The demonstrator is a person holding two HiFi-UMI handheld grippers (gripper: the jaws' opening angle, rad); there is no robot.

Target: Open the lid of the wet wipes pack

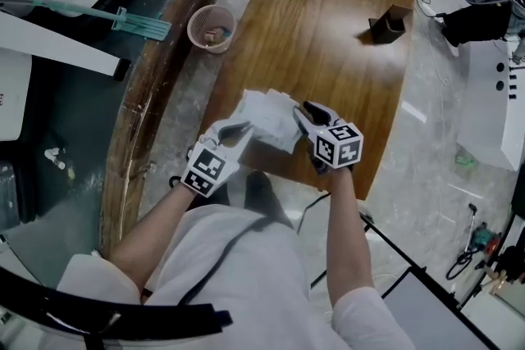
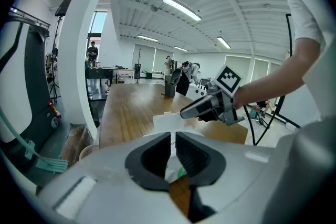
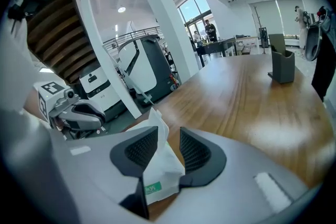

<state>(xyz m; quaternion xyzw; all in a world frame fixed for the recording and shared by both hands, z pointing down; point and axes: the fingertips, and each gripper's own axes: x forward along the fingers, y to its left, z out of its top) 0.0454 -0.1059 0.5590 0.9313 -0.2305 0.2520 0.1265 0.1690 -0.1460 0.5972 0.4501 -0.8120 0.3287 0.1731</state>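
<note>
1. The left tongs (image 2: 172, 136) are nearly together, clamped on a thin edge of the white soft plastic wet wipes pack (image 2: 167, 119).
2. The right tongs (image 3: 168, 135) stand partly apart, gripping the opposite end of the pack, whose crimped seal sticks up between them.
3. The pack spans the gap between both tongs, over the near edge of the brown wooden table (image 1: 328, 20).
4. A dark grey holder (image 1: 387, 23) stands well apart at the table's far end.

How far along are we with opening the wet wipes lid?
Done: both grippers have the wet wipes pack at the near edge of the wooden table. In hand: the left gripper pinches a thin white edge, the right gripper clamps another part. Left: nothing looks opened yet, so the lifting likely remains.
</note>
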